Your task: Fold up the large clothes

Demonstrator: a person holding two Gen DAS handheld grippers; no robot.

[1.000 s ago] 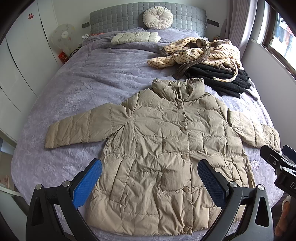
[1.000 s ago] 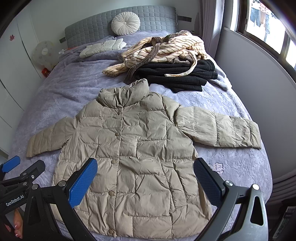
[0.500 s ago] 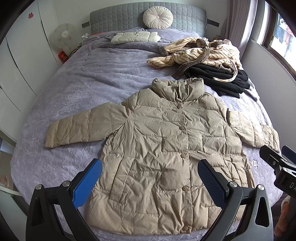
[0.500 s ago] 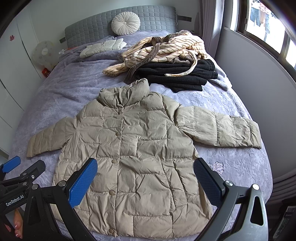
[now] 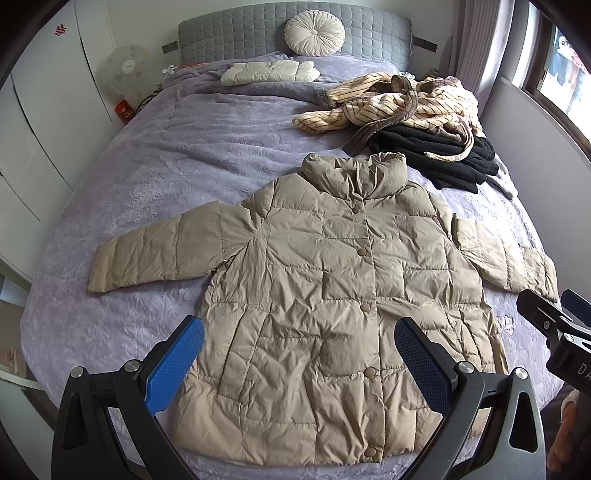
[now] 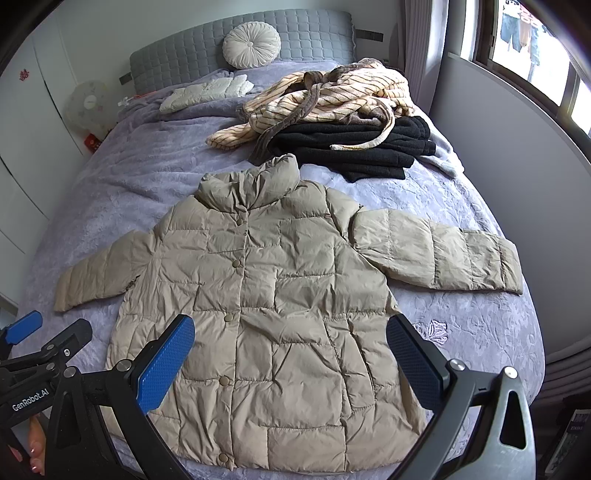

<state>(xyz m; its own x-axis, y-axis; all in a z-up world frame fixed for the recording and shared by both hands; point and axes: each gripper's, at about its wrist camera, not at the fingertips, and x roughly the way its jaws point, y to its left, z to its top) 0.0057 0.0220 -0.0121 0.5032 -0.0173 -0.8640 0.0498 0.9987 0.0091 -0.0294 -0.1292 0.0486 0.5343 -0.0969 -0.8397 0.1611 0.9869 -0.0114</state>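
A beige quilted puffer jacket point(image 5: 332, 288) point(image 6: 273, 302) lies flat and buttoned on the purple bedspread, collar toward the headboard, both sleeves spread out sideways. My left gripper point(image 5: 299, 354) hovers open above the jacket's hem, nothing between its blue pads. My right gripper point(image 6: 290, 350) also hangs open over the lower part of the jacket, holding nothing. The right gripper's tip point(image 5: 554, 325) shows at the right edge of the left wrist view, and the left gripper point(image 6: 40, 343) shows at the left edge of the right wrist view.
A striped cream robe point(image 5: 399, 103) lies on folded black clothes point(image 5: 436, 151) at the bed's far right. A white folded garment point(image 5: 269, 72) and a round cushion point(image 5: 314, 33) sit by the grey headboard. A fan point(image 5: 125, 70) stands left; a wall and window are right.
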